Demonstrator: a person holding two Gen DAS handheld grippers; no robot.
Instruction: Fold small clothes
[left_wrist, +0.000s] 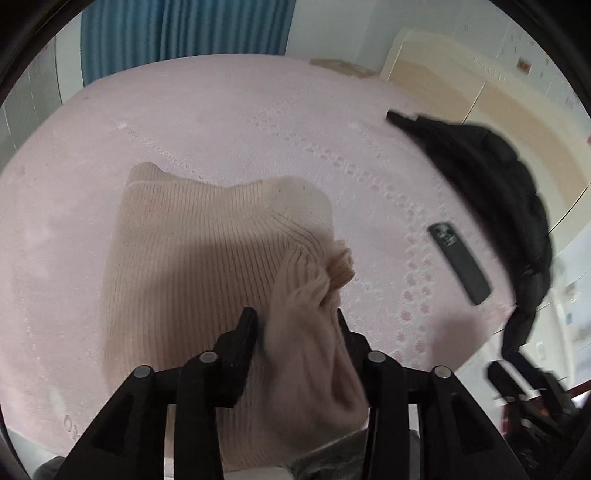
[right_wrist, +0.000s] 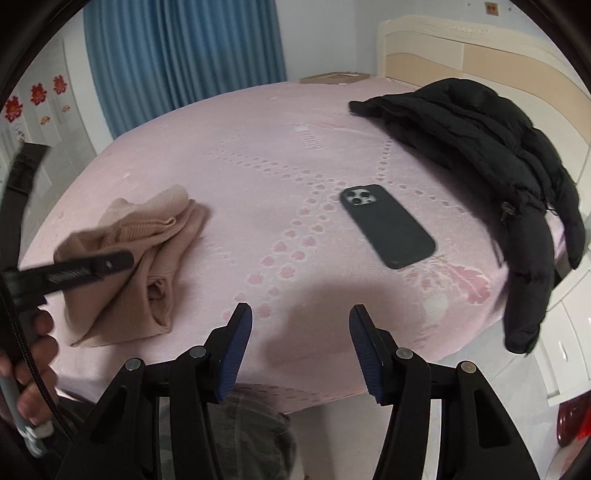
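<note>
A small beige ribbed knit garment (left_wrist: 207, 258) lies partly folded on the pink bed (left_wrist: 221, 122). My left gripper (left_wrist: 297, 321) is shut on a bunched part of the garment at its near right side. In the right wrist view the garment (right_wrist: 147, 258) lies at the left, and the left gripper's black finger (right_wrist: 88, 271) reaches across it. My right gripper (right_wrist: 301, 321) is open and empty, above the near edge of the bed (right_wrist: 258, 147), to the right of the garment.
A dark phone (right_wrist: 388, 225) lies face down on the bed right of the garment, also in the left wrist view (left_wrist: 460, 262). A black padded jacket (right_wrist: 498, 166) drapes over the bed's right edge. A cream headboard (right_wrist: 480, 48) and blue curtain (right_wrist: 184, 55) stand behind.
</note>
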